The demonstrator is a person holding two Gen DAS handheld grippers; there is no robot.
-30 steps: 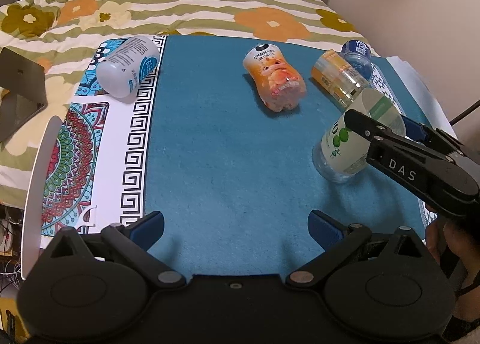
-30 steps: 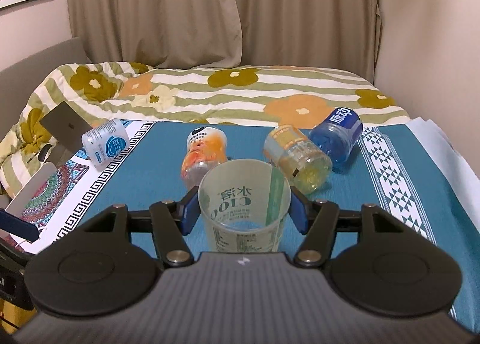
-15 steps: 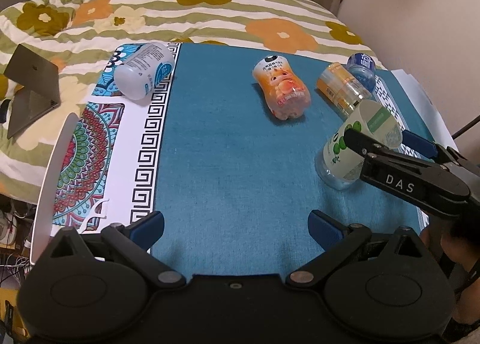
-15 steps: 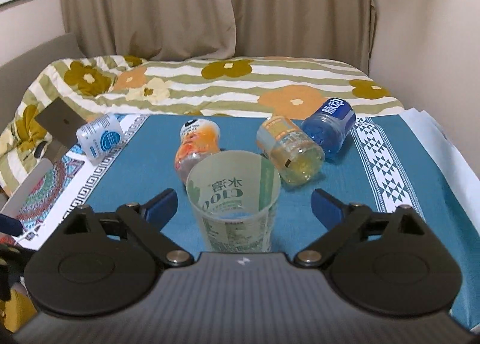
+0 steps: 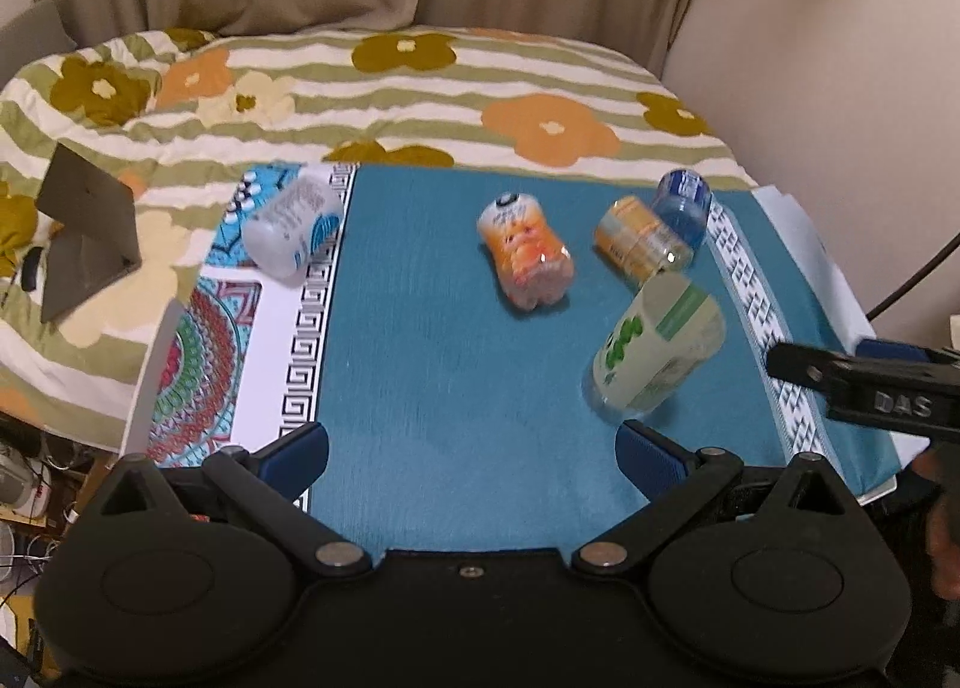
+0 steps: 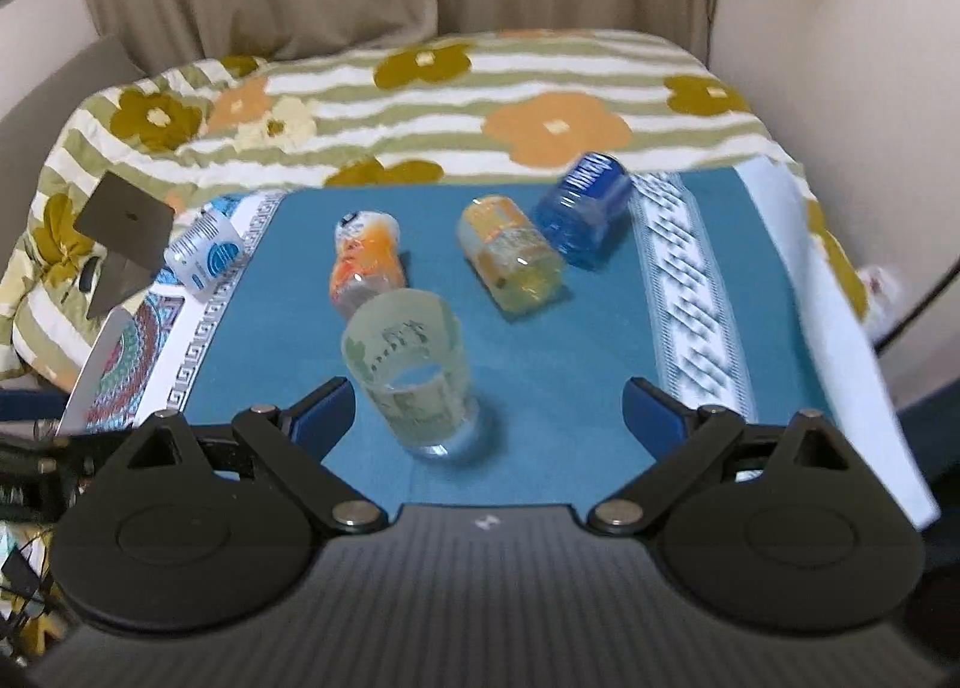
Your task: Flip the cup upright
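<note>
Right claw (image 6: 486, 409) spread wide, grasping nothing; cup (image 6: 414, 373) stands mouth-up on the blue mat (image 6: 570, 340) between its fingers, touching neither. Left claw (image 5: 471, 448) also released, empty. Judgement: withdraw straight back, avoid clipping the rim and nearby bottles.

Two matching handheld grippers. Left gripper (image 5: 471, 451): black plastic body, two round disc housings with raised circles, angled black link arms, silver pivot pins, small screw at centre, blue pads (image 5: 297, 448) on finger ends. Right gripper (image 6: 486, 418): same black discs and links, silver pivots, blue pads (image 6: 651, 418), ribbed dark grey centre plate with small white mark. Seen from left camera: right gripper (image 5: 864, 382) side-on, black finger with white "DAS" lettering, one screw, blue pad behind. Part of a hand (image 5: 942, 526) at right edge, blurred.
</note>
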